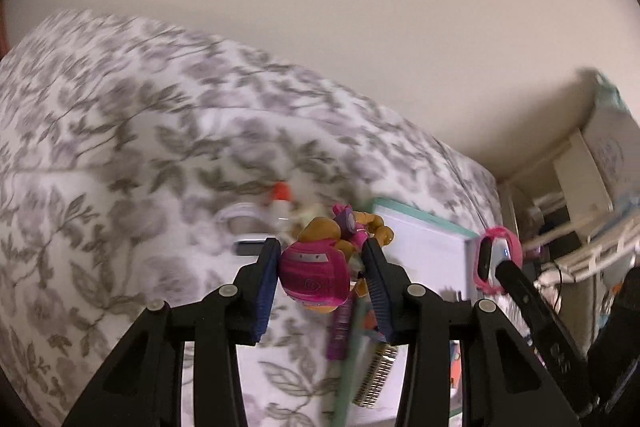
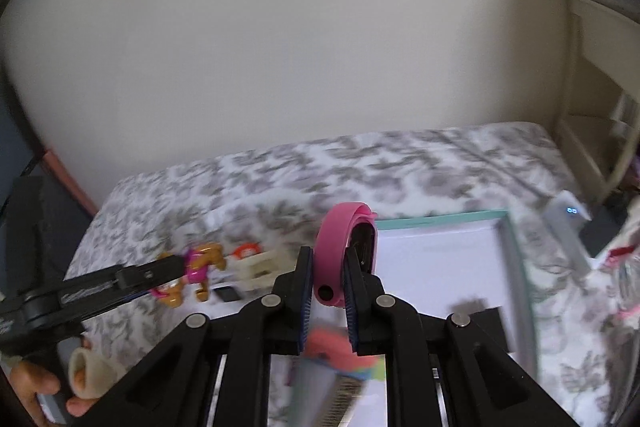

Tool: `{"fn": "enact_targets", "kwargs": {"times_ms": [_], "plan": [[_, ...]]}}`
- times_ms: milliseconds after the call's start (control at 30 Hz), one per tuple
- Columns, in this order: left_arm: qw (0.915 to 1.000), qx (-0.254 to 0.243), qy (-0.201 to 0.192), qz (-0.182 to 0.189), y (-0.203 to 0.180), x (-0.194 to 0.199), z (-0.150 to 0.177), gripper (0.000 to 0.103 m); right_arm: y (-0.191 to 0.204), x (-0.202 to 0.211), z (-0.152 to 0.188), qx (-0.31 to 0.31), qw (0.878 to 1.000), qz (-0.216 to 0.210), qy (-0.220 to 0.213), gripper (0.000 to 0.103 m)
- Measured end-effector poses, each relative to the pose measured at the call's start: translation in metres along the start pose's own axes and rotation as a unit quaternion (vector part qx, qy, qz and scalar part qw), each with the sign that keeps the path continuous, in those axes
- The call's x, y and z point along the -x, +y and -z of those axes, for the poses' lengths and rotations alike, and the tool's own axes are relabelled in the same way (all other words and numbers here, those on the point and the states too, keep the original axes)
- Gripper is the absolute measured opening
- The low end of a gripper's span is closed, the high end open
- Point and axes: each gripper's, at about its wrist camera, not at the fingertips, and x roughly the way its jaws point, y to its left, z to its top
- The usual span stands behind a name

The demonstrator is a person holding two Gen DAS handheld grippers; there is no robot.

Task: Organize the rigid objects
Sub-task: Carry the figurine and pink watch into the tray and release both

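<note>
Black linkage arms and blue-padded fingers of the left gripper [image 1: 322, 279] fill the bottom of the left wrist view, closed on a small brown plastic dog figure in a pink outfit [image 1: 320, 267], which is held clear above the grey-leaf-patterned white bedspread [image 1: 120, 147]; the pads press the figure's pink back from both sides, with its brown head and paws poking out beyond the fingertips. From the right wrist view the same gripper reaches in from the left, level and side-on, with the person's left hand [image 2: 52, 383] wrapped round its handle at the lower left corner. Nearest in that view, the right gripper [image 2: 326, 279] is clamped on a pink silicone wristband with a black oval tracker module [image 2: 346, 251], the band standing upright on edge between the pads and rising above the fingertips. Just beyond and right of the band lies a shallow white box lid with a teal rim [image 2: 516, 267], flat on the bed, its inside bare where it shows. Between the two grippers, on the bedspread, sit a cream plastic block [image 2: 260, 265], a blurred orange and white toy [image 2: 248, 250] and a small dark rectangular item [image 2: 226, 293]. Below the right fingers a red-orange blurred object [image 2: 328, 343] and a metal-toothed comb [image 2: 340, 399] show. A white device with a lit blue display [image 2: 568, 217] stands beyond the lid, near cream shelving [image 2: 592, 131].
</note>
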Motion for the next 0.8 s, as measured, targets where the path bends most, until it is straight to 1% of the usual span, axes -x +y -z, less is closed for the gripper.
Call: {"fn": "enact_targets", "kwargs": {"times_ms": [100,200,300,433,500,633,800], "plan": [[0.9994,-0.03,0.014,0.009,-0.025,-0.016,0.004,0.044,-0.02,-0.004,0.001,-0.006,1.0,0.024,0.007,0.015],[0.9985,-0.046,0.026,0.014,-0.046,-0.034,0.007,0.044,-0.042,-0.01,0.003,-0.012,0.998,0.052,0.016,0.015],[0.9968,-0.071,0.034,0.012,-0.071,-0.054,0.01,0.044,-0.064,-0.016,0.006,-0.026,0.997,0.064,0.024,0.015],[0.994,-0.099,0.041,0.022,-0.102,-0.079,0.017,0.044,-0.087,-0.025,0.009,-0.036,0.995,0.087,0.038,0.015],[0.9927,-0.11,0.044,0.023,-0.114,-0.089,0.021,0.044,-0.099,-0.031,0.012,-0.048,0.994,0.087,0.048,0.015],[0.9914,-0.118,0.052,0.02,-0.125,-0.105,0.029,0.044,-0.11,-0.04,0.018,-0.057,0.992,0.089,0.061,0.016],[0.9903,-0.121,0.064,0.023,-0.126,-0.115,0.038,0.044,-0.115,-0.044,0.021,-0.065,0.991,0.091,0.07,0.016]]}}
